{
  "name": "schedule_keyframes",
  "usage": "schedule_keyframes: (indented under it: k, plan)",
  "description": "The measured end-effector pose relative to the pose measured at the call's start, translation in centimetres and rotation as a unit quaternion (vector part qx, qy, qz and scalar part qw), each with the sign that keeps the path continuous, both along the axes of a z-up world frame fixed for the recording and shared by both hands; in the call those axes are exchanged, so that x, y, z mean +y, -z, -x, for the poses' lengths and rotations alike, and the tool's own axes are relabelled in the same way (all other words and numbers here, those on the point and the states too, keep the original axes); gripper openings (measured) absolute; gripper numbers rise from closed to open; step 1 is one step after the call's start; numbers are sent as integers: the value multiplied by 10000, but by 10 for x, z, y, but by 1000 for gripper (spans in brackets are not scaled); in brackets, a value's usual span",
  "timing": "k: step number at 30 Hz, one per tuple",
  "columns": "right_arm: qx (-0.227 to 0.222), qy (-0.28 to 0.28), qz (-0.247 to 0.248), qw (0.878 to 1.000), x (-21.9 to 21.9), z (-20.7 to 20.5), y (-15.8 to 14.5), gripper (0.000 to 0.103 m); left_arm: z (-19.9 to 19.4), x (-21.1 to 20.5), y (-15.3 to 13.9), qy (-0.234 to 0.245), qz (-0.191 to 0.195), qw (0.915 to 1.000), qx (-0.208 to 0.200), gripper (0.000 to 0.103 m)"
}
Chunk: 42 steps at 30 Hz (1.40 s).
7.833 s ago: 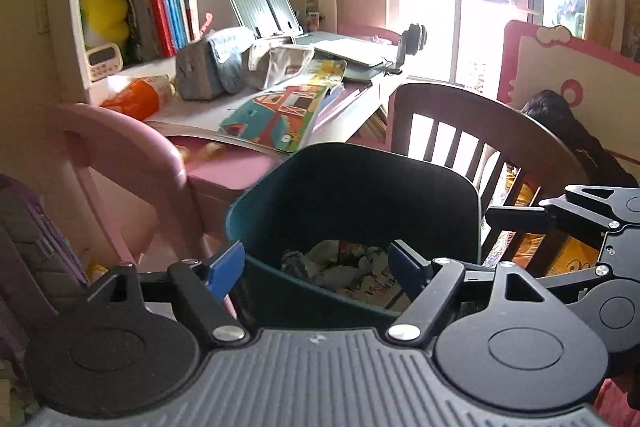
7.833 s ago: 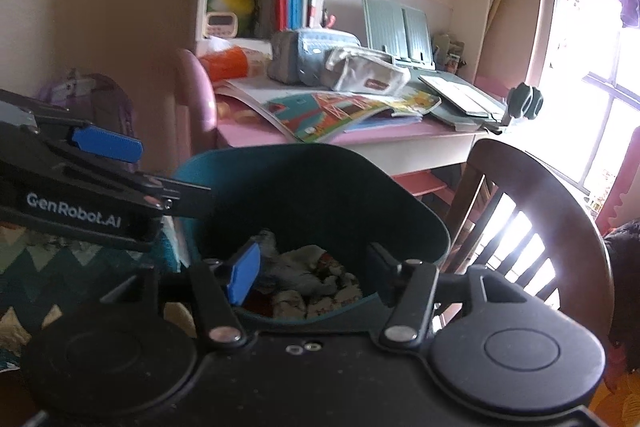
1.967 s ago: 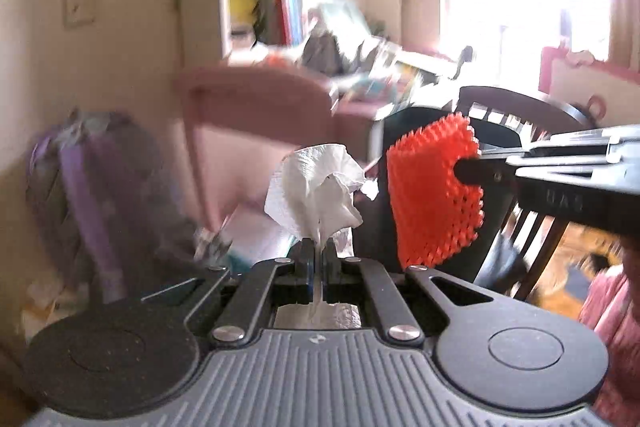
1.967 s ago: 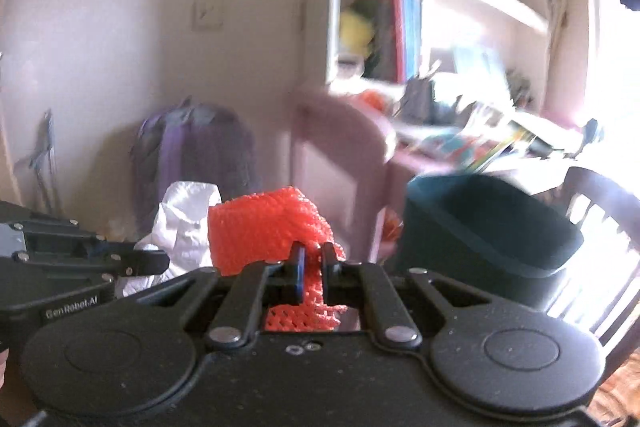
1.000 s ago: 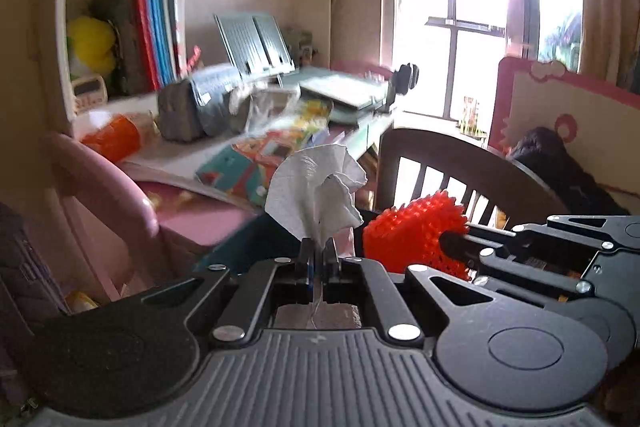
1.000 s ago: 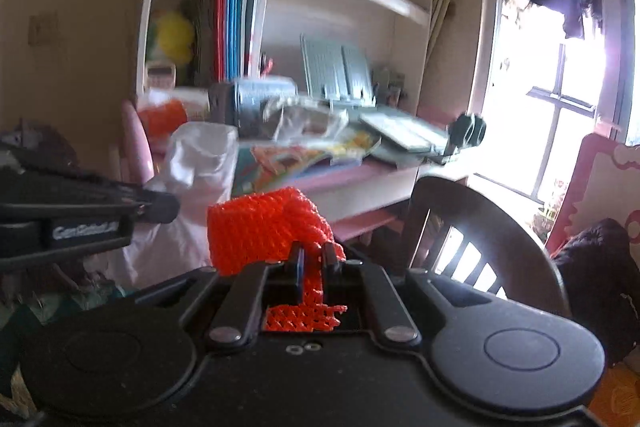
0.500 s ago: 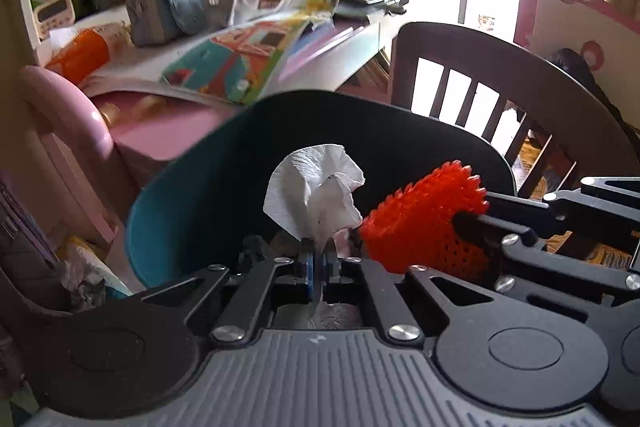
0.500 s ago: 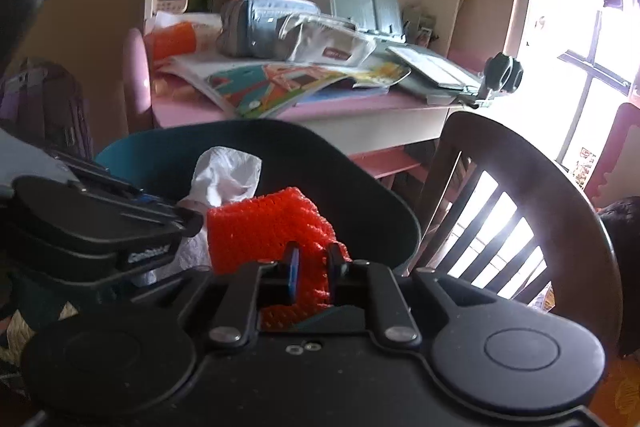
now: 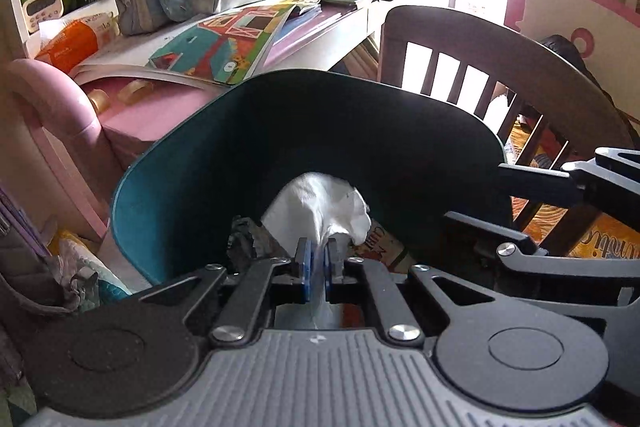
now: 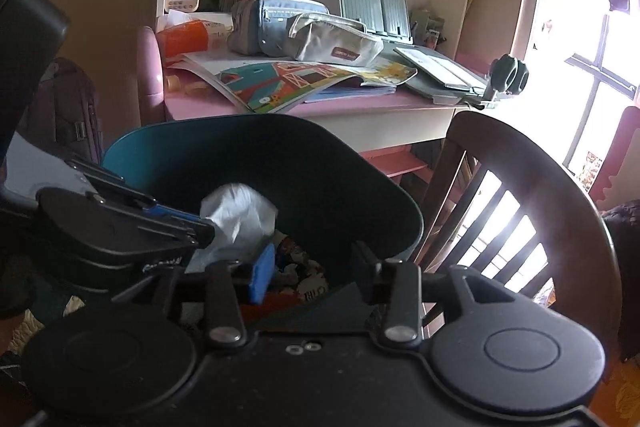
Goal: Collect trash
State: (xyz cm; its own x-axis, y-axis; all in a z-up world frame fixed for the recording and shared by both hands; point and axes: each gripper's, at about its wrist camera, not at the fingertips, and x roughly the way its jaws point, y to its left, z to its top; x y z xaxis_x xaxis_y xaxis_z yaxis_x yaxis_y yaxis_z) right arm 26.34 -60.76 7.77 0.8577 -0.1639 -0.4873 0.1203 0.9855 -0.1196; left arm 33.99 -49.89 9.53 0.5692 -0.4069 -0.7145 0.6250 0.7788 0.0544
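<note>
White crumpled tissue remains clamped in the left gripper, held inside the teal bin above the litter already there; its release is outstanding. Right gripper, near the bin's right rim, is opening with nothing between its jaws.

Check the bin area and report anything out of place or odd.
Nothing looks spilled or damaged. The white tissue is pinched in the left tongs over the teal bin, not dropped yet. The right tongs are opening with nothing between them.
</note>
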Motion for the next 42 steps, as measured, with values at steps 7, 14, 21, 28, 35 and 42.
schedule_keyframes:
  k: [7,14,21,28,35,42]
  plan:
    - [-120,104,-10,9999,6,20,-10,47,16,15,-13,-45,202,9998,-53,36]
    - [-287,164,-154,9993,9,47,-24,50,38,35,-36,-155,445,9984,-297,70]
    - [-547,53,-419,9976,20,80,-40,54,71,63,-58,-103,673,9960,-571,78]
    - [-709,-156,-536,9959,40,109,-53,57,100,95,-78,-161,977,9923,-745,81]
    - [-865,-441,-672,9930,57,139,-64,58,129,126,-88,-127,1156,9899,-807,88]
    - [-941,-526,-688,9918,69,162,-68,58,153,154,-91,-180,1309,9876,-846,100]
